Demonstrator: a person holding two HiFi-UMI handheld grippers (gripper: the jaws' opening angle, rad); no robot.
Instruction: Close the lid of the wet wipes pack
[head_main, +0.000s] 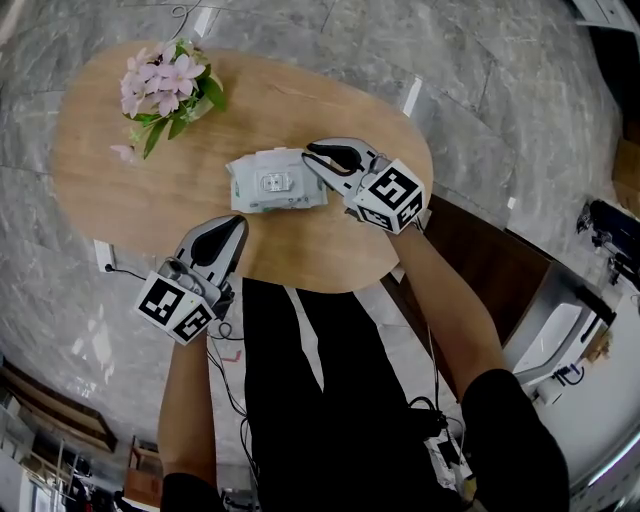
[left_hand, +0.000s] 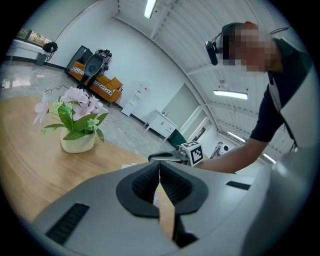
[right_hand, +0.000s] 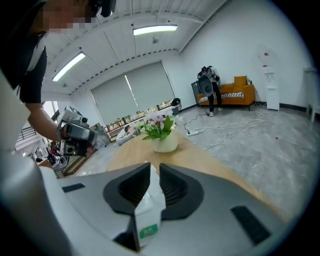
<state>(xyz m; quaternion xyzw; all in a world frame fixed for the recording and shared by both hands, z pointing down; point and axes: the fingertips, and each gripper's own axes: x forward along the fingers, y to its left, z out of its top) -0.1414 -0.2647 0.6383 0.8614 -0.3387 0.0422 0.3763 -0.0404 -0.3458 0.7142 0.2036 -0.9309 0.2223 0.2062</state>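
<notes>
The white and green wet wipes pack lies flat in the middle of the oval wooden table, its white lid down on top. My right gripper is at the pack's right end. In the right gripper view its jaws stand almost together, with the white end of the pack filling the narrow gap. My left gripper hovers at the table's near edge, apart from the pack, and is shut on nothing. The left gripper view shows my right gripper across the table.
A pot of pink flowers stands at the table's far left end. Grey marble floor surrounds the table. A power strip and cables lie on the floor near the left edge.
</notes>
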